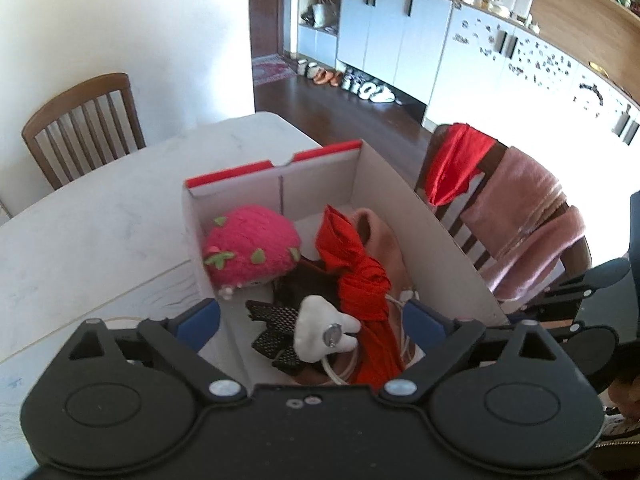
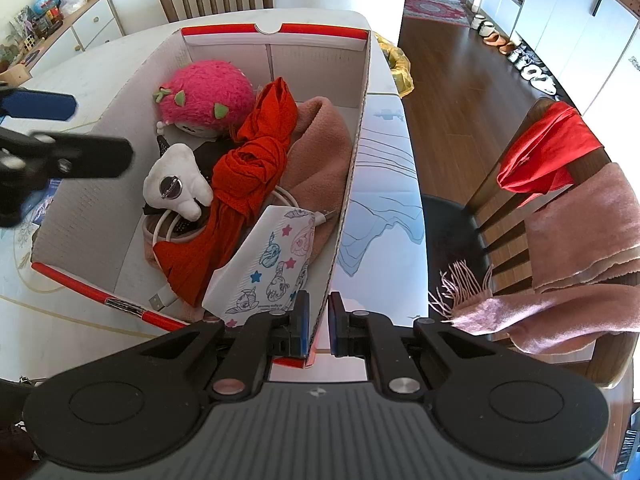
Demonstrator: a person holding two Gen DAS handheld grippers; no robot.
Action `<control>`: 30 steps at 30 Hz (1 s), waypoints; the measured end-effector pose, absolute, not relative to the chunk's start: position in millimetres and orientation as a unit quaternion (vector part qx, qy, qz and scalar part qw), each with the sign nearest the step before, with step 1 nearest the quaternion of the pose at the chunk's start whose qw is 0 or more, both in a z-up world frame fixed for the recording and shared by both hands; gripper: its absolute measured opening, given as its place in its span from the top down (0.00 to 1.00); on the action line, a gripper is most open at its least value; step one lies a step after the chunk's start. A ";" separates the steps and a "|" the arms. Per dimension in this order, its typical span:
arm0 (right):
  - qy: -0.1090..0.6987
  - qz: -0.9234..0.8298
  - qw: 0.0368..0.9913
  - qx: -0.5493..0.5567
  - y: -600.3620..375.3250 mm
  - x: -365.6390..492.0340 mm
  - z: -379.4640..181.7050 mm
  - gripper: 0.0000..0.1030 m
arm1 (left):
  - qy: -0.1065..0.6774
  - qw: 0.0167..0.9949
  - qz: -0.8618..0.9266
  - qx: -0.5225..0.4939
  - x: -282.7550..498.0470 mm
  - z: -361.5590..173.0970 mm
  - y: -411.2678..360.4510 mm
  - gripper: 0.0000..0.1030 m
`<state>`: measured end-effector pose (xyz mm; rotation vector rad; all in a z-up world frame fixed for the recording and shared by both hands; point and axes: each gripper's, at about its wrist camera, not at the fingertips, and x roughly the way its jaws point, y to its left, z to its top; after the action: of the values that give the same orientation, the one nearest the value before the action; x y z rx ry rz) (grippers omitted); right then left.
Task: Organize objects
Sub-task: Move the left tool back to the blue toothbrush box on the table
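Observation:
A white cardboard box with a red rim stands on the table. It holds a pink strawberry plush, a knotted red cloth, a pink fleece, a white tooth plush, a white cable and a printed white pack. My left gripper hovers open above the box's near end, over the tooth plush and a black mesh piece, touching nothing. My right gripper is shut on the box's right wall near its front corner.
The box sits on a pale marble-look table whose right edge runs close beside it. A wooden chair draped with a red cloth and a pink scarf stands at the right. Another chair stands at the far side. A yellow bag lies behind the box.

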<state>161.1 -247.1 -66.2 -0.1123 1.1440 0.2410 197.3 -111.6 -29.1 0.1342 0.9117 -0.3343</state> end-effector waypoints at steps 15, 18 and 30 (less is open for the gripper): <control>0.541 0.113 0.832 -0.055 -246.7 160.6 -65.8 0.90 | 0.413 0.907 -0.072 0.028 186.5 -16.6 -34.8 0.02; 0.541 0.112 0.831 -0.058 -245.5 160.5 -65.4 0.91 | 0.416 0.908 -0.037 0.020 186.0 -21.9 -9.6 0.02; 0.546 0.108 0.828 -0.065 -241.7 163.1 -65.0 0.91 | 0.465 0.884 0.049 0.010 186.1 -84.4 50.1 0.02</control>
<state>163.1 -241.7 -65.0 -0.1387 1.1594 0.2286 186.1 50.1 -84.4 0.0199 0.9687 0.1012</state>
